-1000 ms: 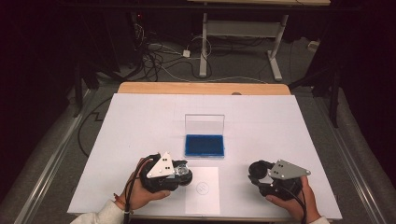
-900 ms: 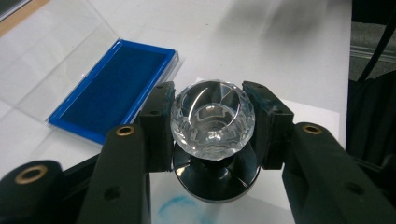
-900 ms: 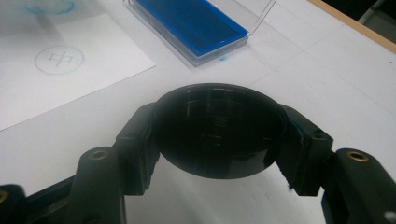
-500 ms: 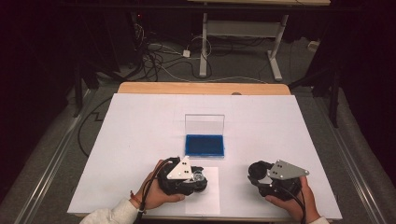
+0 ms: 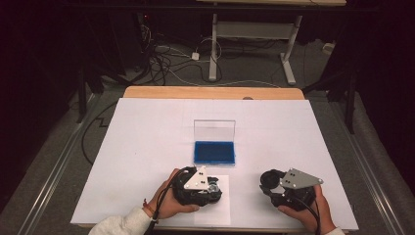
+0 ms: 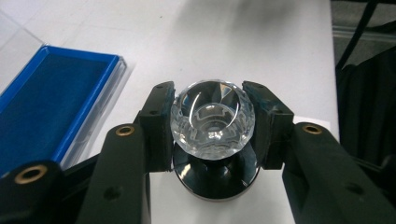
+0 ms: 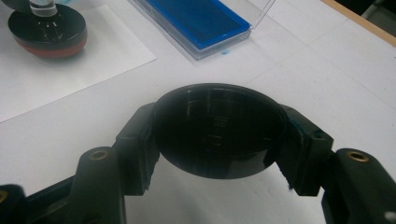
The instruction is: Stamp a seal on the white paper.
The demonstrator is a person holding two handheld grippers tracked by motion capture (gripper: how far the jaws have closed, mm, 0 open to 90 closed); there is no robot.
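- High view: a white-covered desk (image 5: pixel 147 147) carries a blue ink pad (image 5: pixel 214 152) near its centre, its clear lid (image 5: pixel 214 131) standing upright at the far edge. Nearer the person, a sheet of paper (image 5: pixel 215 208) lies just in front of the pad. The left gripper (image 5: pixel 211 188), held in the left hand (image 5: pixel 169 200), sits over this sheet. The right gripper (image 5: pixel 270 182), held in the right hand (image 5: pixel 306 213), rests on the desk to the right, well apart from the left one. Beyond the desk, cables (image 5: pixel 161 56) lie on the floor.
- Left gripper view: the jaws are closed on the faceted clear knob (image 6: pixel 212 119) of a stamp, one pad on each side of it. The stamp's round black base (image 6: pixel 215 179) lies below the knob, on the paper. The ink pad (image 6: pixel 46 102) lies to the left, just beside the left jaw.
- Right gripper view: the jaws hold a round black cap (image 7: pixel 218 130) by its rim, open side toward the camera. At upper left the stamp base (image 7: pixel 46 32), black with a red lower edge, stands on the paper (image 7: pixel 56 79). The ink pad (image 7: pixel 196 18) lies at top centre, with a small blue smudge (image 7: pixel 226 52) on the desk just beside it.
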